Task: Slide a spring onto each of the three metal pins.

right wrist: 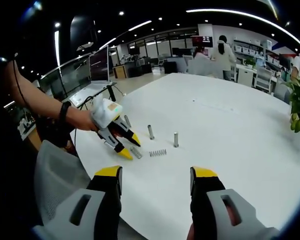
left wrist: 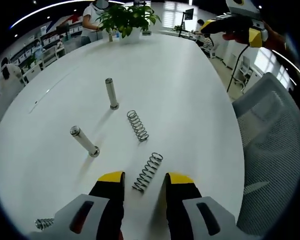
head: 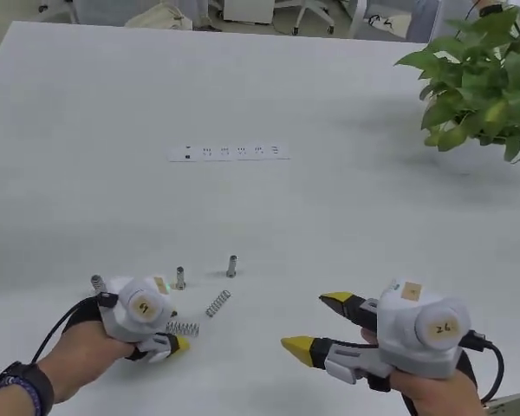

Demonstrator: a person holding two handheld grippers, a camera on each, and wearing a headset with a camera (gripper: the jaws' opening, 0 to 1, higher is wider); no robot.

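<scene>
Left gripper (left wrist: 145, 178): jaws apart by a moderate gap, yellow tips low over the table on either side of one end of the near spring. No pinch on the coil can be seen.
Right gripper (right wrist: 156, 172): jaws spread wide with nothing between them, held above the table and well apart from the pins.
Near spring (left wrist: 147, 171): lies flat on the table, its near end between the left jaws and its far end pointing toward the pins.
Far spring (left wrist: 137, 125): lies loose on the table between the near spring and the pins, touching neither.
Pins, count: three in the head view, standing upright in a loose row. They are the left pin (head: 97, 282), just beside the body of the left gripper, the middle pin (head: 180, 277) and the right pin (head: 231, 266). The middle and right pins are bare.
Springs, count: two loose. A third coil (left wrist: 44, 223) shows at the lower left of the left gripper view, partly hidden, and whether it sits on the left pin cannot be told.
Table (head: 347, 225): white.
Power strip (head: 230, 153): lies flat, far beyond the pins.
Plant (head: 477, 78): at the far right corner.
</scene>
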